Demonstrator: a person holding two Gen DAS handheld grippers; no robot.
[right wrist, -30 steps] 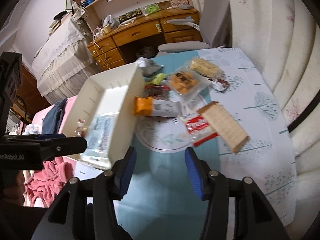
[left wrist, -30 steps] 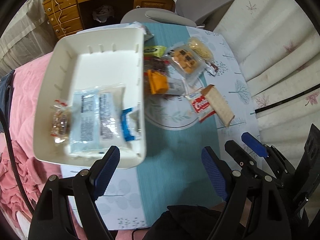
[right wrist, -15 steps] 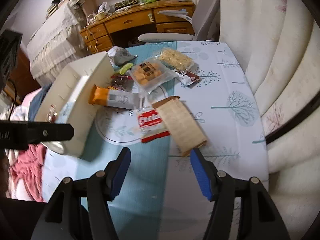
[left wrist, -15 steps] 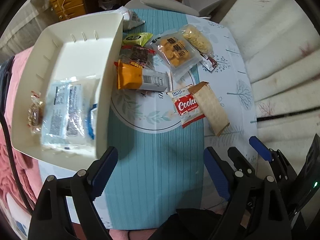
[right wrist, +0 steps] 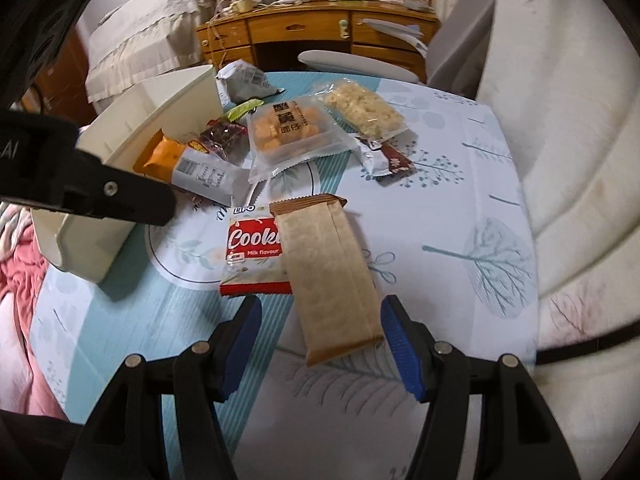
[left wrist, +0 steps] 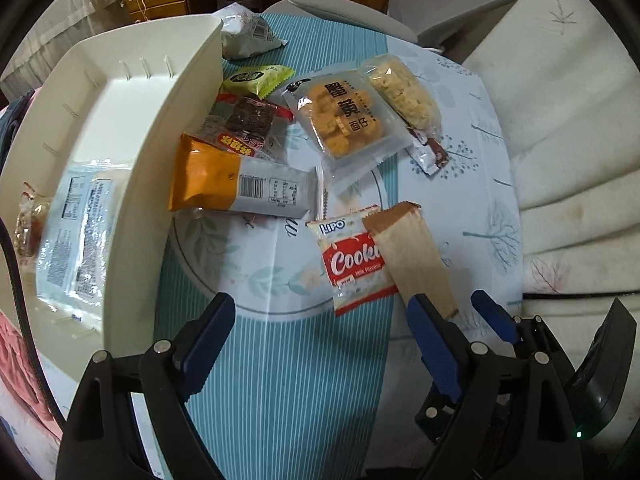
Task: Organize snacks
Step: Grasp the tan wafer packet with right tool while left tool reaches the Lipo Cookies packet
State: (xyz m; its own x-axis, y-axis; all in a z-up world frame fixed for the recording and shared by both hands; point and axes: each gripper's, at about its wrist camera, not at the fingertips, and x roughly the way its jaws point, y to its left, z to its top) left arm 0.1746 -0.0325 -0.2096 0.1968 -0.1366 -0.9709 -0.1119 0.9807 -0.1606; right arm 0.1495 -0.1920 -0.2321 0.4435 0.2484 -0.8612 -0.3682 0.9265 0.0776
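Note:
Loose snacks lie on a blue patterned tablecloth. A tan packet overlaps a red cookie packet. My right gripper hovers open over the tan packet's near end, which shows between the blue pads without touching them. My left gripper is open above bare cloth, just short of the cookie packet and tan packet. A white bin at the left holds a clear packet and a small wrapped snack.
Beyond lie an orange packet, a dark red one, a green one, a silver bag, egg-yolk biscuits, a rice cracker and a brown sachet. A white cushioned sofa borders the right. A wooden desk stands behind.
Both grippers have come down and rightward toward the cookie and tan packets, which now look larger. The bin has slid to the left of view. The right jaws stand a little wider.

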